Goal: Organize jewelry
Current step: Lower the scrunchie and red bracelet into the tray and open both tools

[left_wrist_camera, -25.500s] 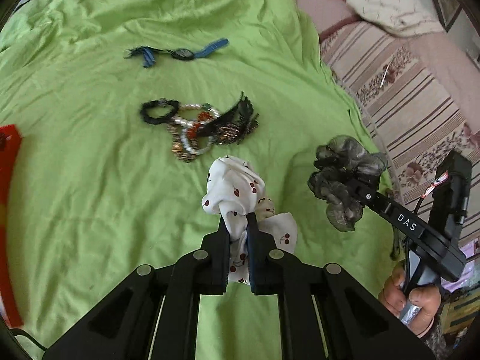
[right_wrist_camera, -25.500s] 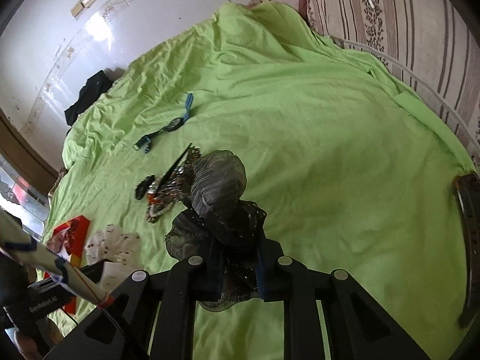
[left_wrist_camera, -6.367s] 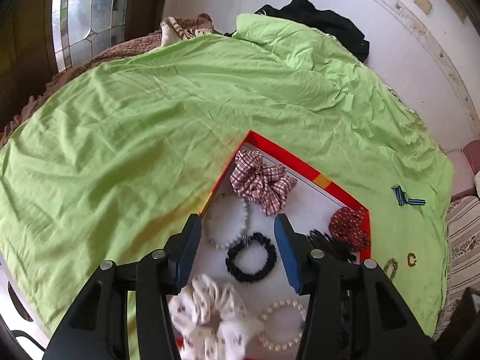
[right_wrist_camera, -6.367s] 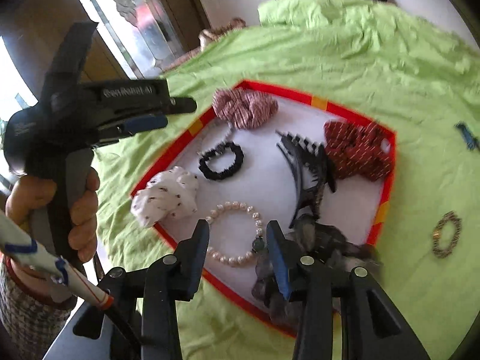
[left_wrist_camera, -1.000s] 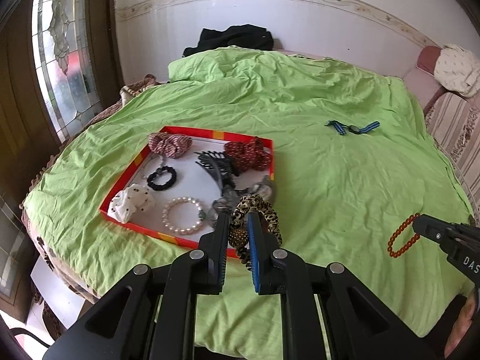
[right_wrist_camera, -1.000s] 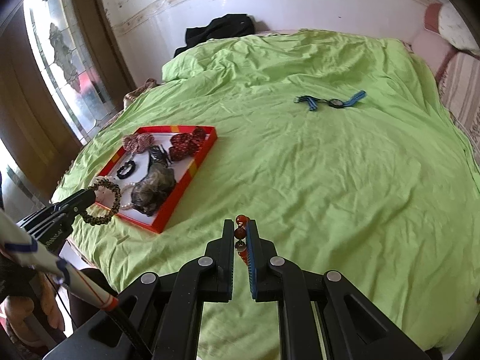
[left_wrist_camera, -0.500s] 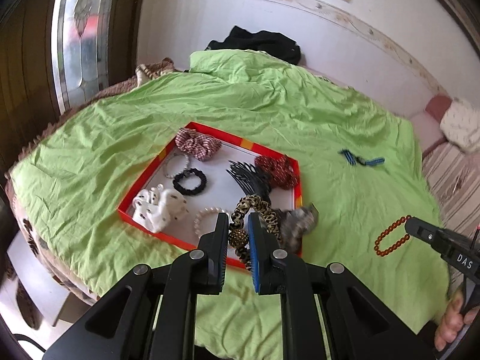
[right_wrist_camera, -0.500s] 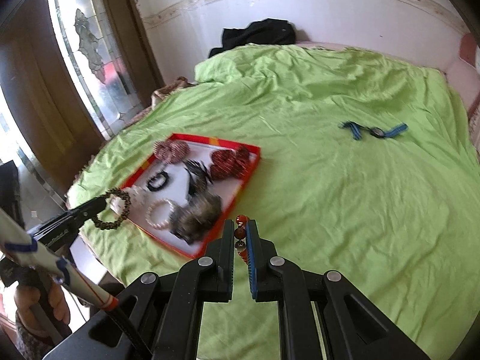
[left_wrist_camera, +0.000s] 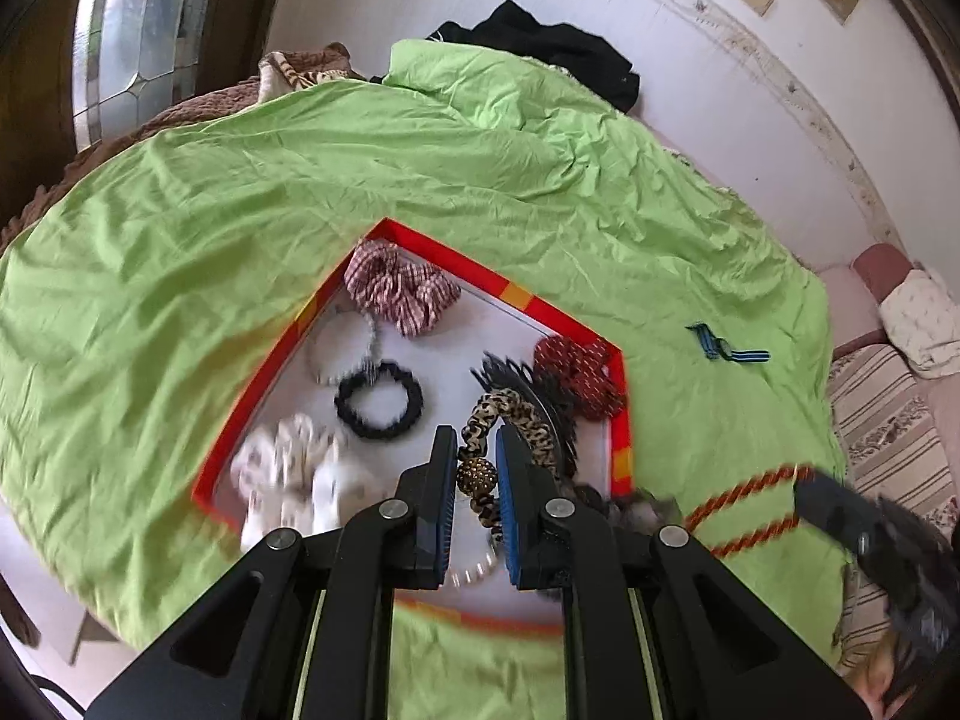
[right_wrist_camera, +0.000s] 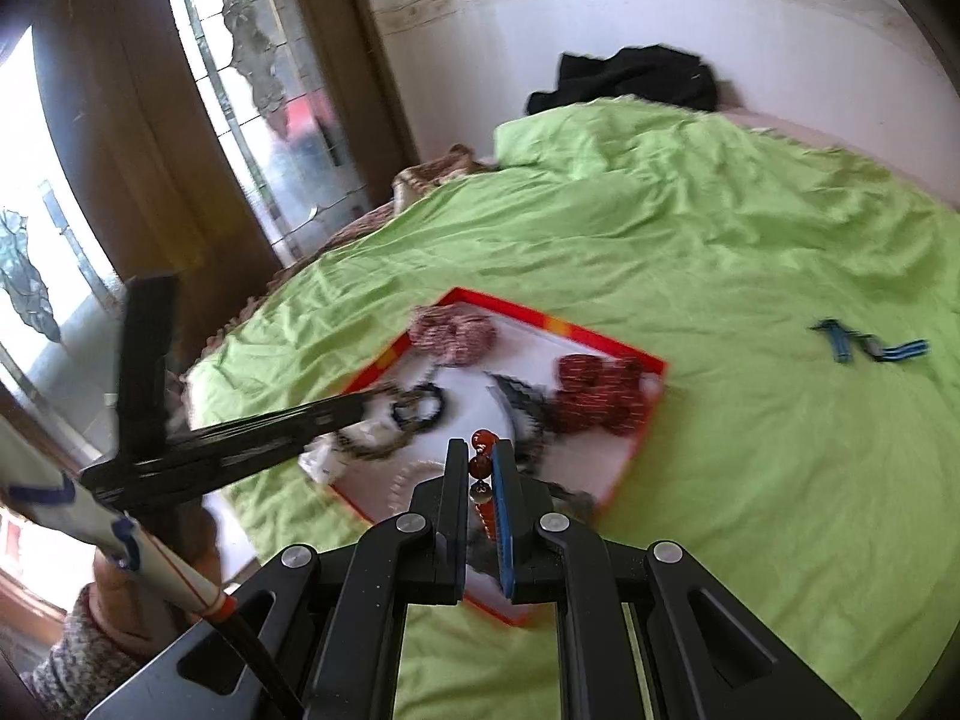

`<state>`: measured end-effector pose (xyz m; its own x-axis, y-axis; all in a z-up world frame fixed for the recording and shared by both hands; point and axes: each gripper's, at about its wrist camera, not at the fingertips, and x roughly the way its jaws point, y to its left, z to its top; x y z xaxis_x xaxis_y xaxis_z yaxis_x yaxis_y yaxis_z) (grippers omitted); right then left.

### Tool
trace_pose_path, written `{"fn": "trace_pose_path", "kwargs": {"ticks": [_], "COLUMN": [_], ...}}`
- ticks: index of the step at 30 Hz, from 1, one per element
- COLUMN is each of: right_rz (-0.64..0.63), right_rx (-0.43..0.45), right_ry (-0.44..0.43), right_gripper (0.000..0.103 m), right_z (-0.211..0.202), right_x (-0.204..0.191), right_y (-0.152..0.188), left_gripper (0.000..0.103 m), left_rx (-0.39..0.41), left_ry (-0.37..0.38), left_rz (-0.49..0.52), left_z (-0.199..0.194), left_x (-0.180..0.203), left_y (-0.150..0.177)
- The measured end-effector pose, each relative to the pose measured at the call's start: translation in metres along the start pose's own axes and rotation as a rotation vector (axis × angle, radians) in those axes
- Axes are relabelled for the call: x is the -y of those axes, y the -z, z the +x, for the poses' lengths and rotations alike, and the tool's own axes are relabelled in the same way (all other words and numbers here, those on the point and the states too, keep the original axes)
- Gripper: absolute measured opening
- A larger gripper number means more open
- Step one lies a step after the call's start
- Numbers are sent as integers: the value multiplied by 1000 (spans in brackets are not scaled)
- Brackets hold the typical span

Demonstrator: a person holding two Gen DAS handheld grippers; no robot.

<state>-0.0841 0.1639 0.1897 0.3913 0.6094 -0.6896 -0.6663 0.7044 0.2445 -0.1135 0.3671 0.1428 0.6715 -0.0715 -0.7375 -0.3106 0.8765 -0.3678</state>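
My left gripper [left_wrist_camera: 477,441] is shut on a leopard-print bracelet [left_wrist_camera: 510,414] with a studded bead, and hangs over the near part of the red-rimmed tray [left_wrist_camera: 480,273]. My right gripper [right_wrist_camera: 480,450] is shut on a red-brown bead bracelet [right_wrist_camera: 483,462] above the tray's [right_wrist_camera: 654,396] near side. In the left wrist view that bracelet [left_wrist_camera: 744,501] dangles from the right gripper [left_wrist_camera: 804,489] at the right of the tray. The tray holds a checked scrunchie [left_wrist_camera: 399,291], a black hair tie [left_wrist_camera: 378,399], a white scrunchie [left_wrist_camera: 288,462], a red scrunchie [left_wrist_camera: 579,369] and a black claw clip [left_wrist_camera: 510,372].
The tray lies on a green bedsheet [left_wrist_camera: 540,180]. A blue strap piece [left_wrist_camera: 723,351] lies on the sheet to the right of the tray. Black clothing [left_wrist_camera: 552,48] is heaped at the far edge by the wall. A window and a door frame stand at the left.
Both grippers have swung toward the tray with their bracelets; the tray now looms larger and sits right under the fingertips. The views have rolled.
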Motion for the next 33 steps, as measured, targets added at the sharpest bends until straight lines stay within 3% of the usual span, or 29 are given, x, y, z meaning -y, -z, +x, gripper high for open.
{"fn": "trace_pose_path", "kwargs": {"ticks": [6, 13, 18, 23, 26, 28, 29, 31, 33], "right_rz": [15, 51, 103, 95, 90, 84, 81, 75, 60], "right_rx": [-64, -109, -181, -212, -223, -226, -227, -222, -205], "right_ry": [-55, -51, -26, 6, 22, 40, 40, 34, 40], "right_gripper": [9, 9, 9, 9, 9, 14, 17, 33, 36], "right_z": [56, 108, 145, 156, 158, 158, 158, 154, 146], "right_x": [-18, -15, -1, 5, 5, 5, 4, 2, 0], "right_y": [-12, -22, -13, -1, 3, 5, 6, 7, 8], "left_gripper": [13, 13, 13, 12, 21, 32, 33, 33, 33], "left_rx": [-74, -131, -152, -148, -141, -133, -126, -115, -105], "left_ry": [-25, -65, -90, -94, -80, -73, -68, -53, -51], "left_rz": [6, -5, 11, 27, 21, 19, 18, 22, 22], "left_z": [57, 104, 120, 122, 119, 115, 112, 104, 98], "left_x": [-10, -25, -24, -21, -20, -18, -17, -14, -11], "left_y": [-37, -54, -53, -51, -52, -52, -52, -52, -52]}}
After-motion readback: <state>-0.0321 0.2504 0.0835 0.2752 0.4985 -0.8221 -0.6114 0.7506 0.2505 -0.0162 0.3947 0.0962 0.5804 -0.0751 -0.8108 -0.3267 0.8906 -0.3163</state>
